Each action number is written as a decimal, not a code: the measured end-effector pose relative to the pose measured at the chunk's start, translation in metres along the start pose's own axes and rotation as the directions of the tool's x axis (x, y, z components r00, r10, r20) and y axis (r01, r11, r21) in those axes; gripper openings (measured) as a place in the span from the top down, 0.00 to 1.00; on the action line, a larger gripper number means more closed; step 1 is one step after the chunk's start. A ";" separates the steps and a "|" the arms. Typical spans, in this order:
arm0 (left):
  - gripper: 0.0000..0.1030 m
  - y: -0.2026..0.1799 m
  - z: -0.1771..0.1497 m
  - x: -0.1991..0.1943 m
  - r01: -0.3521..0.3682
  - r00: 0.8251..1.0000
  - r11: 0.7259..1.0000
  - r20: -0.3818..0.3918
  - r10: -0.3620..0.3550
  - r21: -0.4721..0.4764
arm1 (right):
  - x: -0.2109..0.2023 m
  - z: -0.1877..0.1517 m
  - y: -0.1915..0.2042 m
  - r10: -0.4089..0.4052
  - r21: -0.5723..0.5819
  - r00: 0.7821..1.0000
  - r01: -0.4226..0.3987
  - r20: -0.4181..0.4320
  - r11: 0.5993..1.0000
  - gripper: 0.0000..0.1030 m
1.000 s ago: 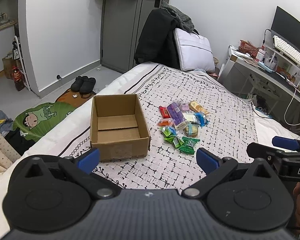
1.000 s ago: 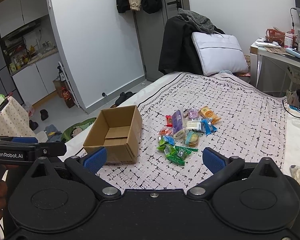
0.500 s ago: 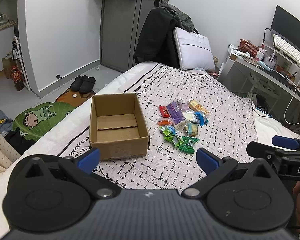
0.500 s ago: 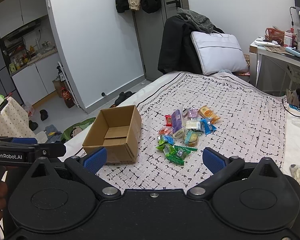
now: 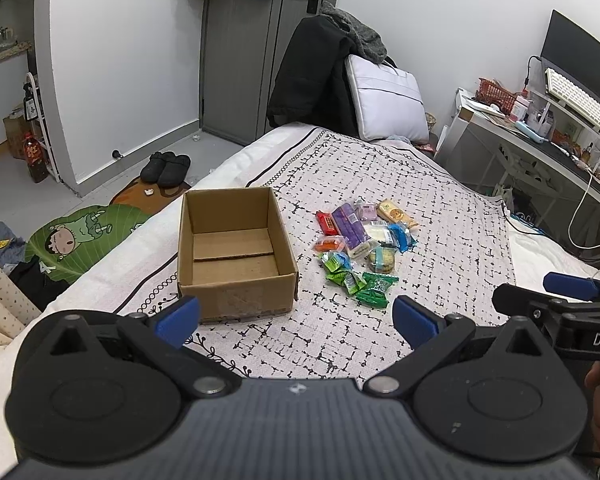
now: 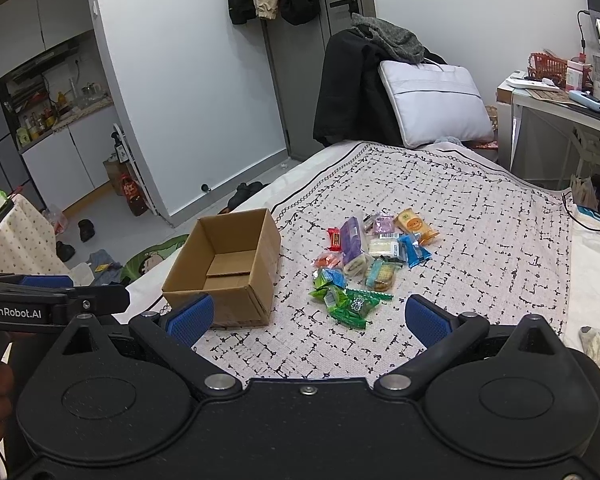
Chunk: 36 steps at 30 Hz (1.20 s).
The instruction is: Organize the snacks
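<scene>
An open, empty cardboard box [image 5: 236, 256] [image 6: 224, 268] stands on the patterned bedspread [image 5: 440, 208]. To its right lies a pile of wrapped snacks [image 5: 364, 244] [image 6: 364, 256]: green packets nearest me, a purple pack, a red bar, blue and yellow packets. My left gripper [image 5: 296, 318] is open and empty, held above the near end of the bed, short of the box. My right gripper [image 6: 308, 318] is open and empty, short of the snacks. Each gripper shows at the edge of the other's view.
A white pillow [image 5: 386, 100] and a chair with dark coats [image 5: 316, 76] stand at the bed's far end. A desk [image 5: 540, 136] with keyboard and monitor is at the right. Slippers [image 5: 166, 166] and a green mat [image 5: 76, 236] lie on the floor to the left.
Both views have shifted very slightly; the box and snacks sit a touch higher in frame. Both grippers stay open and empty.
</scene>
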<state>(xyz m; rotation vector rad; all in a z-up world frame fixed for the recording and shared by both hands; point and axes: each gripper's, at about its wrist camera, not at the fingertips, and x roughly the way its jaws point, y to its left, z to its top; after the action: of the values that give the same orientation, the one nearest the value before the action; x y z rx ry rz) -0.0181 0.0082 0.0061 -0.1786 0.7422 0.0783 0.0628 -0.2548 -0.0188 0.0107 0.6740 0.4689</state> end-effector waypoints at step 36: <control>0.01 -0.022 0.011 0.083 0.051 0.995 0.995 -0.082 -0.058 -0.087 | 0.077 0.004 -0.062 0.055 0.121 0.997 -0.048 -0.054 0.991 0.07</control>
<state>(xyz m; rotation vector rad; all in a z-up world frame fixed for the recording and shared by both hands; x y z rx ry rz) 0.0531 -0.0107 -0.0390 -0.2843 0.8187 0.0507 0.1432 -0.2771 -0.0717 0.1287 0.7584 0.4793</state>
